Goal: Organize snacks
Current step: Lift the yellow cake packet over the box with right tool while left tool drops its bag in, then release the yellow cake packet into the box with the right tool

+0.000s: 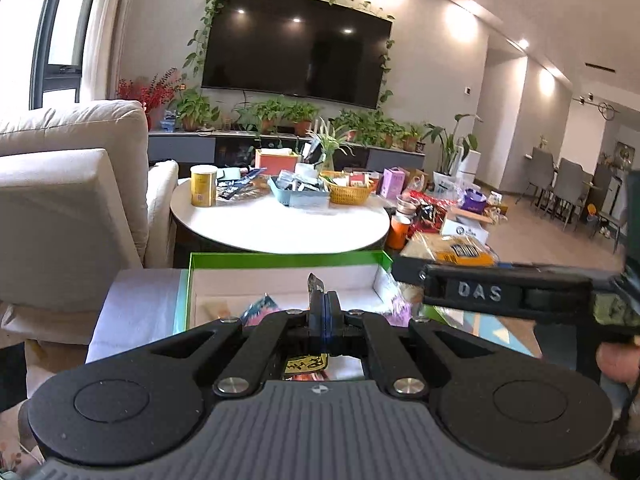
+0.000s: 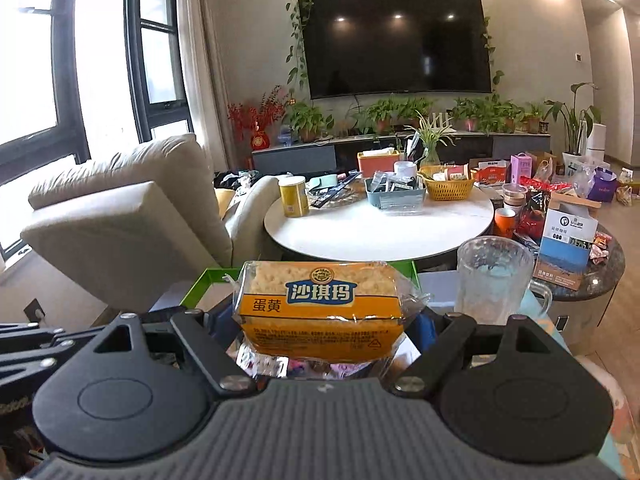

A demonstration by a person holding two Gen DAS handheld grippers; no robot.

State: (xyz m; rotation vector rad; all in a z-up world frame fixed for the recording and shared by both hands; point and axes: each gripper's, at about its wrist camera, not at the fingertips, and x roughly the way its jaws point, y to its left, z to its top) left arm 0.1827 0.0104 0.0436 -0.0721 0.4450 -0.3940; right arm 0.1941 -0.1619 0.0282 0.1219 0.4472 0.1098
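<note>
While your left gripper (image 1: 325, 308) is pinched fully shut on a thin dark wrapper (image 1: 314, 285) above the green box (image 1: 280, 258), keep your right gripper (image 2: 320, 320), clamped half-wide around the yellow cake pack (image 2: 320, 304), level over that box before lowering.

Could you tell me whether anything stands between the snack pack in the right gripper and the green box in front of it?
Nothing visible blocks the way. The right gripper holds the orange snack pack directly above the near part of the green box. The clear glass mug stands off to the right, beside the box.
</note>
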